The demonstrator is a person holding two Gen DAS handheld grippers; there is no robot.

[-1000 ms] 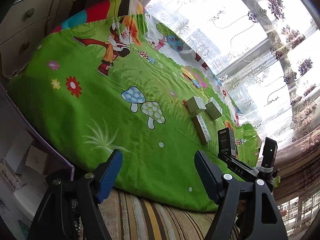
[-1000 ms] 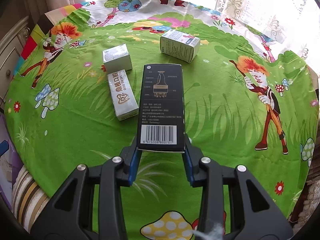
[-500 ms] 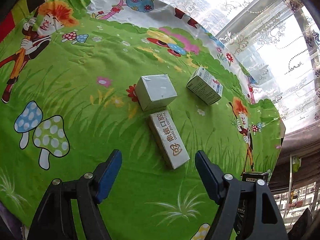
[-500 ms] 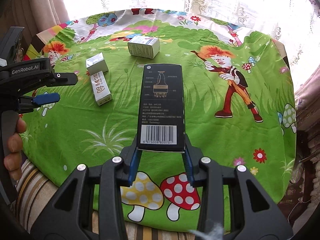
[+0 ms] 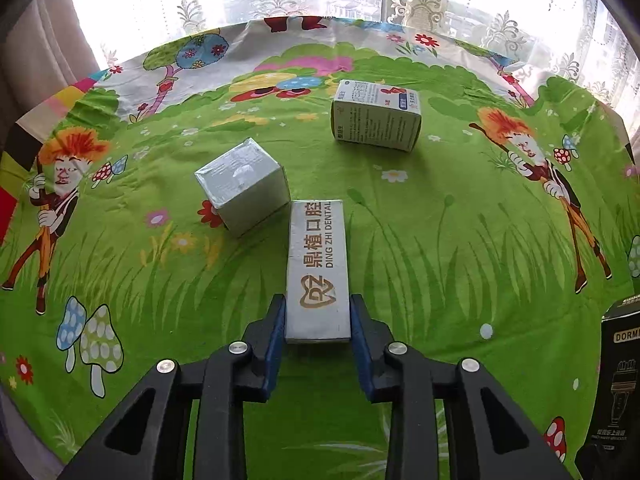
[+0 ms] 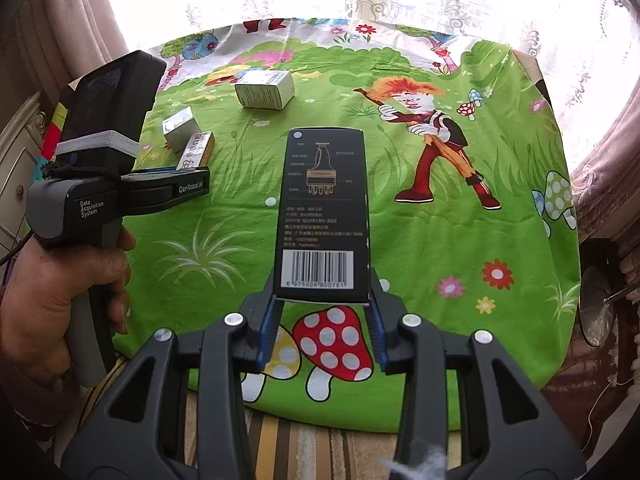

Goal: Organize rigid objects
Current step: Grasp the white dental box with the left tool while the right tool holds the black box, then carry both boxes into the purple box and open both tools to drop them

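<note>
My left gripper is shut on the near end of a long white "Ding Zhi Dental" box that lies on the green cartoon cloth. The box also shows in the right wrist view. My right gripper is shut on a tall black box with a barcode and holds it above the cloth's near edge. The black box shows at the right edge of the left wrist view. The left gripper's body and the hand holding it are at the left.
A silver cube box sits touching the dental box's far left corner. A white printed box lies farther back. Lace curtains and a window are behind. A drawer cabinet stands at the left. Striped fabric lies under the cloth's near edge.
My left gripper swung over the cloth, came up to the dental box and closed on its near end. My right gripper drew back toward the near edge, still holding the black box.
</note>
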